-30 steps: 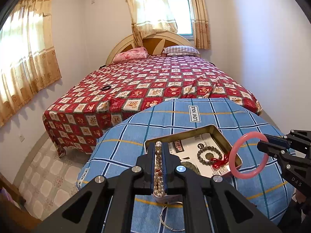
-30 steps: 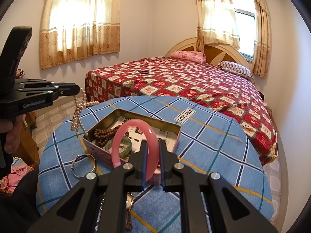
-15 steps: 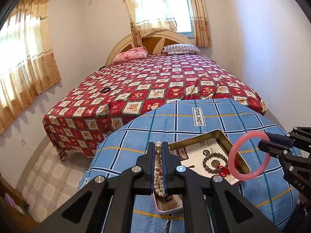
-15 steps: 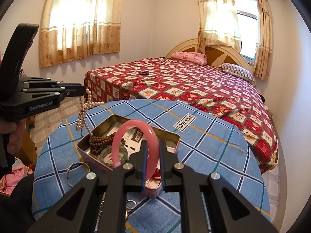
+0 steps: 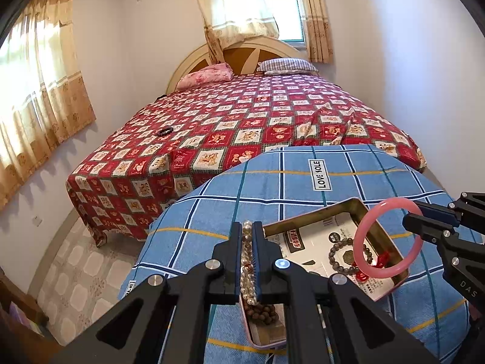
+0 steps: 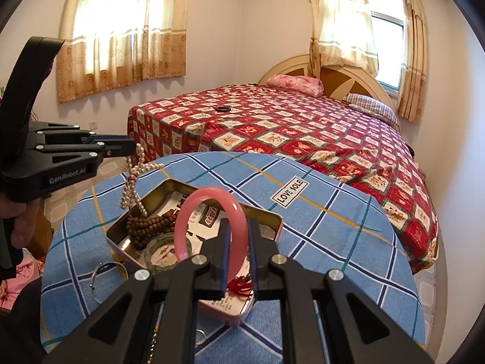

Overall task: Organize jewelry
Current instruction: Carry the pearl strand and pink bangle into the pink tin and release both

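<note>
Left gripper (image 6: 132,148) is pinched on a pearl strand (image 6: 133,182), which hangs from its tips with the loose end dangling just over the 9 o'clock corner of the open tin (image 6: 274,219), above the brown beads (image 6: 151,223) already lying there. From its own camera the pearls (image 5: 249,261) run straight down between the fingers toward 6 o'clock, so the strand's long axis is near vertical and the tin sits directly below and ahead. Right gripper (image 6: 238,261) is clamped on a pink bangle (image 6: 209,203), held upright on edge, its ring plane roughly in line with the fingers. Seen from the left camera the bangle (image 5: 388,239) hovers over the tin's (image 5: 339,209) 3 o'clock rim, above a grey bead bracelet (image 5: 342,256) with a red tassel (image 5: 380,259). A green bangle (image 6: 163,251) rests inside at the near-left. A metal ring (image 6: 104,273) lies on the blue cloth (image 6: 333,227) outside the tin, at about 8 o'clock. Both pieces look ready to drop; I judge the pearls are nearer, needing only a short lowering before release.
</note>
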A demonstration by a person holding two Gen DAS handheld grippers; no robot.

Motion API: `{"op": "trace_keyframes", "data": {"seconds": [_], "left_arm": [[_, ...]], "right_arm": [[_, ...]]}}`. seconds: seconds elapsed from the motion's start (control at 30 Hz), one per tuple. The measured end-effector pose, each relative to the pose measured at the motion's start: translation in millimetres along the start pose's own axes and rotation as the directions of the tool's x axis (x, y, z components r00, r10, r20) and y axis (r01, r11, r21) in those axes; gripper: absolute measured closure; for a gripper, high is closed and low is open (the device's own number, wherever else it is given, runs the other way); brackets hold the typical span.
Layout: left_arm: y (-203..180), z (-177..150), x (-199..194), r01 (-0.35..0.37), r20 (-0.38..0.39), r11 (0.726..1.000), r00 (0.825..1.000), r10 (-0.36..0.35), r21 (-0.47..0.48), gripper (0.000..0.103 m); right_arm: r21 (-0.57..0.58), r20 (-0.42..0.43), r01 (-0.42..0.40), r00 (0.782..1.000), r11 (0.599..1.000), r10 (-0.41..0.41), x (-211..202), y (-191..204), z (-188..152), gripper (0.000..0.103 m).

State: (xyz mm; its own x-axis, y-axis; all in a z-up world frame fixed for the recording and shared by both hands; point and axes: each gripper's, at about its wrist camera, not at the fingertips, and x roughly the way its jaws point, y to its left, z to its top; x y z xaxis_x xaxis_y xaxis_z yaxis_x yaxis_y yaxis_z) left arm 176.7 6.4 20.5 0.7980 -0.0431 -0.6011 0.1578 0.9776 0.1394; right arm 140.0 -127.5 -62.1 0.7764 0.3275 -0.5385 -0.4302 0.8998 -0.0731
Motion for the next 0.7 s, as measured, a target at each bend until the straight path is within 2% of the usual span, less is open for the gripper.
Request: {"op": "trace_keyframes", "data": {"seconds": [0.7], "left_arm": [[-6,-8,41,-0.016,-0.07,1.0,0.997,0.017,0.013,0.098]], "right_arm": [[0.024,-0.088,0.002,0.996,1.0,0.0,46,-3,3,0.09]]}}
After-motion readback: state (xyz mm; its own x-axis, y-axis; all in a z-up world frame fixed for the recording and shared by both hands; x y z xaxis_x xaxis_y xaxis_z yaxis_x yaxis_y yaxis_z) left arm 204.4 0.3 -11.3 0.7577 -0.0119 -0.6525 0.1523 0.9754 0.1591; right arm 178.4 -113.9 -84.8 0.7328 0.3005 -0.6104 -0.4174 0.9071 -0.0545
